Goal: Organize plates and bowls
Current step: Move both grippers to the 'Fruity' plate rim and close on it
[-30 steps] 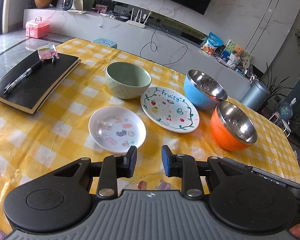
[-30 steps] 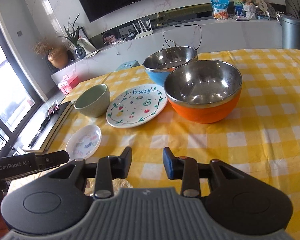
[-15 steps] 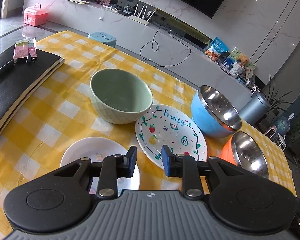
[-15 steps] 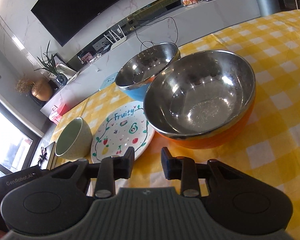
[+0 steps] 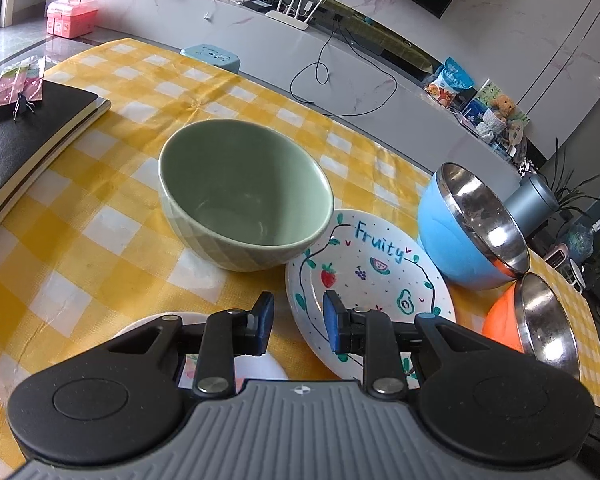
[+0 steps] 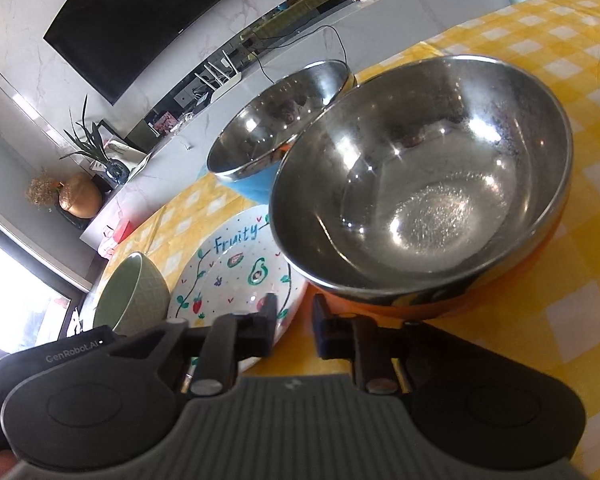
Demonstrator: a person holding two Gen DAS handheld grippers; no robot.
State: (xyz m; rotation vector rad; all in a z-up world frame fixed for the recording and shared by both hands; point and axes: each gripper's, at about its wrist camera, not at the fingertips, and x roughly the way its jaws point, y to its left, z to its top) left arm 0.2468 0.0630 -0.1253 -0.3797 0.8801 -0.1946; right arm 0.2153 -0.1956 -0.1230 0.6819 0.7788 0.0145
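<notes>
L gripper (image 5: 296,326) closer to green bowl (image 5: 246,196) | R gripper (image 6: 294,330) nearer orange bowl (image 6: 420,196)

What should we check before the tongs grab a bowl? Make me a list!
1. Left tongs open and holding nothing: ok.
2. Right tongs open and holding nothing: ok.
3. Green bowl upright, nothing inside: ok.
4. Orange bowl upright, nothing inside, right ahead of the right tongs: ok.
5. Left tongs lined up with the green bowl: not ok, they sit over the edge of the Fruity plate, short of the bowl.
6. Gap between orange bowl and blue bowl: cannot tell, their rims overlap in both views.
</notes>
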